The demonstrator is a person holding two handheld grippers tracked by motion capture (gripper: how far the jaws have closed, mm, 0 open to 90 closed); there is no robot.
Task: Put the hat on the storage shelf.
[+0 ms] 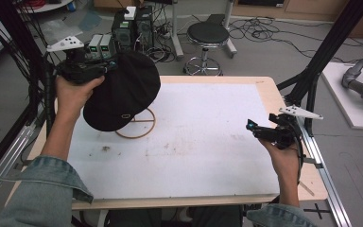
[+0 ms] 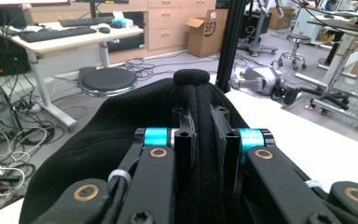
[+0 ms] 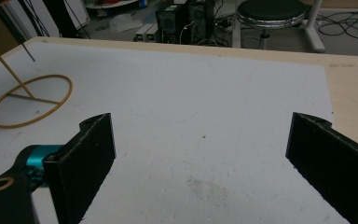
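done: left gripper (image 2: 200, 135) clamps hat (image 1: 123, 90) over stand (image 1: 137, 124), table's 10 o'clock | left: seat hat, release | right gripper (image 3: 200, 154) spread wide, empty, 4 o'clock

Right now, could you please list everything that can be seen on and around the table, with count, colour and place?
cap: one, black, held above the table's left rear, over the stand
stand: one, tan wooden ring base, on the mat at left
mat: one, white, covering the table
table: one, light wood
stool: one, black seat, on the floor behind the table
computer towers: several, dark, on the floor behind
left gripper: one, black, shut on the cap
right gripper: one, black, open, above the mat at right
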